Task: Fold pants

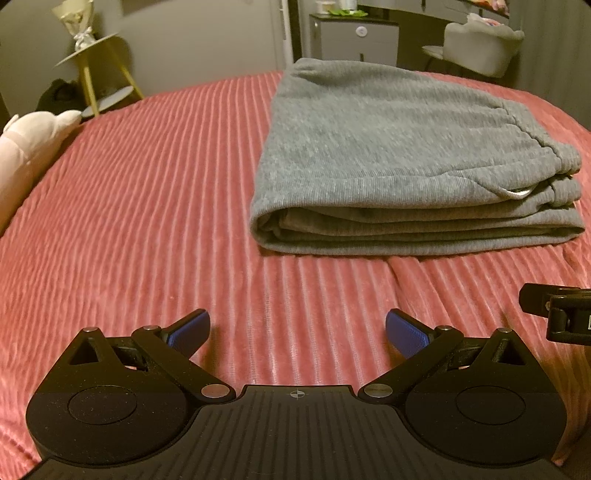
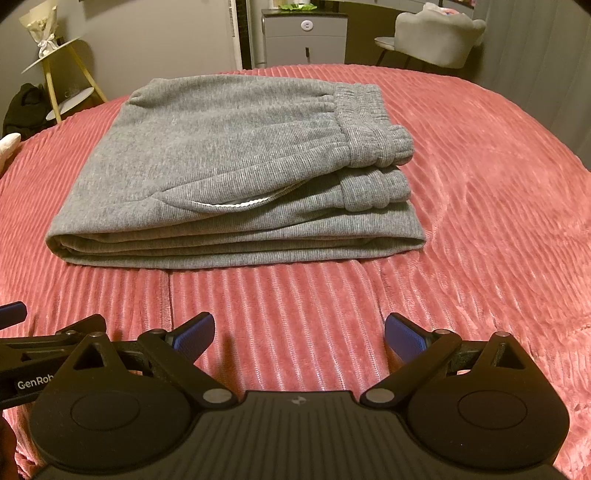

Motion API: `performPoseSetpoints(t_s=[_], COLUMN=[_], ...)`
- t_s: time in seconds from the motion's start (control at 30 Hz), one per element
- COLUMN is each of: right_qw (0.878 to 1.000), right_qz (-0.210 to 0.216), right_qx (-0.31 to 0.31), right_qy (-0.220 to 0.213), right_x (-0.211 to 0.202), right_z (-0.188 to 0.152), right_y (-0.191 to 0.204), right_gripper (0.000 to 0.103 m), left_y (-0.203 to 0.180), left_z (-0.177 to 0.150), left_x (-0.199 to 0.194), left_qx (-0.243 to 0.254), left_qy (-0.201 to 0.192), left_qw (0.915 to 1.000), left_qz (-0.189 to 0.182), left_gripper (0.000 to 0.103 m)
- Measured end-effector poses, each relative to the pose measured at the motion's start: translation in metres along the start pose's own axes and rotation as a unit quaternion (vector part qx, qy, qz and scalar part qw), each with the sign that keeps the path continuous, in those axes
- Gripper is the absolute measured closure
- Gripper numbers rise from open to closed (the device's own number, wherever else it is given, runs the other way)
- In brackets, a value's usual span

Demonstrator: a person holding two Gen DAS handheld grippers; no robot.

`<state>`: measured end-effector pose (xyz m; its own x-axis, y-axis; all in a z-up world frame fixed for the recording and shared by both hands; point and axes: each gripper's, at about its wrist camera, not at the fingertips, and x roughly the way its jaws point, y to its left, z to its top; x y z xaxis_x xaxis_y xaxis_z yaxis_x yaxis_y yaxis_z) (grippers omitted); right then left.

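Grey pants point(image 1: 388, 147) lie folded in a flat stack on the pink ribbed bedspread point(image 1: 147, 192), with the gathered waistband at the right. They also show in the right wrist view point(image 2: 229, 158), with a white pocket lining peeking out. My left gripper point(image 1: 297, 332) is open and empty, held above the bedspread short of the stack's near edge. My right gripper point(image 2: 299, 334) is open and empty, also short of the near edge. The two grippers are side by side; the left one shows at the left edge of the right wrist view point(image 2: 22, 347).
A pale plush toy point(image 1: 29, 155) lies at the bed's left edge. A yellow-legged side table point(image 1: 92, 70) stands beyond it. A grey cabinet point(image 2: 304, 35) and a light chair point(image 2: 439, 35) stand past the far side of the bed.
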<state>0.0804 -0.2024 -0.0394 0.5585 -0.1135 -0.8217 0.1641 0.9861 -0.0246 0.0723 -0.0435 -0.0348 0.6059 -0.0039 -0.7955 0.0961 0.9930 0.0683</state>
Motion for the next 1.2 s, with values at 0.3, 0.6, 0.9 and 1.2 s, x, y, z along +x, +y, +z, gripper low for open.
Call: performPoseSetpoints(t_s=[0.3,0.6,0.9,1.2], right_qw=[1.000,1.000,1.000,1.000], right_qz=[0.000,0.000,-0.001,-0.001], right_qx=[0.000,0.001,0.002,0.001], right_qy=[0.000,0.001,0.002,0.002], right_x=[0.0001,0.0002,0.0005,0.0001], right_z=[0.0000,-0.0002,-0.0010,-0.0009], right_y=[-0.0005,-0.0014,-0.0025,-0.0016], right_gripper=[0.004,0.004,0.004,0.004], left_y=[-0.0001,-0.0011,-0.0003,-0.0001], left_z=[0.0005,0.0010,0.0006,0.0002], left_x=[-0.0006,0.0000,0.0000,-0.0009], left_qx=[-0.002,-0.001,-0.003,-0.003], left_qy=[-0.001,0.001,0.002,-0.003], left_qw=[1.0000,1.0000,1.0000,1.0000], left_qz=[0.001,0.002,0.001,0.003], left_gripper=[0.000,0.000,0.000,0.000])
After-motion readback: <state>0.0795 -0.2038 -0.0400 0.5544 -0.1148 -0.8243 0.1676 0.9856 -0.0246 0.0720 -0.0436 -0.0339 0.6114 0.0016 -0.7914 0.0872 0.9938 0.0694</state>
